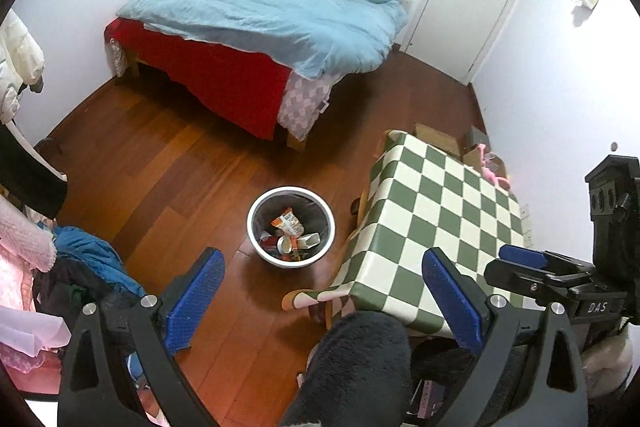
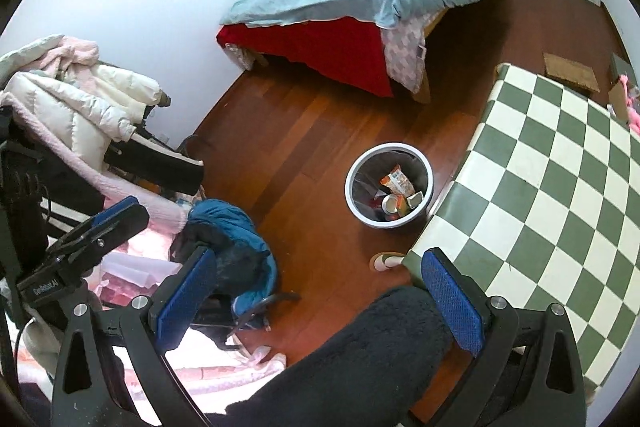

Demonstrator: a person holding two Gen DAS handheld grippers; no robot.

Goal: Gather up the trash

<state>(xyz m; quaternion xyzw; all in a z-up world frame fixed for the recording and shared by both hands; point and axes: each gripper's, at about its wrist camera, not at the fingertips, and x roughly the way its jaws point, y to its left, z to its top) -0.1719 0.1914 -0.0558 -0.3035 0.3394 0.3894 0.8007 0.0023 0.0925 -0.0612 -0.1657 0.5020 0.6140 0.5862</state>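
In the left wrist view, your left gripper (image 1: pixel 320 307) stood with its jaws spread wide and nothing between them, and the trash bin (image 1: pixel 291 227), already holding a snack wrapper (image 1: pixel 289 221) and other scraps, sat on the wooden floor (image 1: pixel 160 167) just ahead of the jaws, beside the checkered table (image 1: pixel 440 211) that ran past the right jaw. In the right wrist view, your right gripper (image 2: pixel 324 303) was likewise open and empty, the bin lying well ahead between the jaws and the table top bare off the right jaw. You seemed to be between pickups or finished, so your next move called for searching out any remaining litter before closing on anything.
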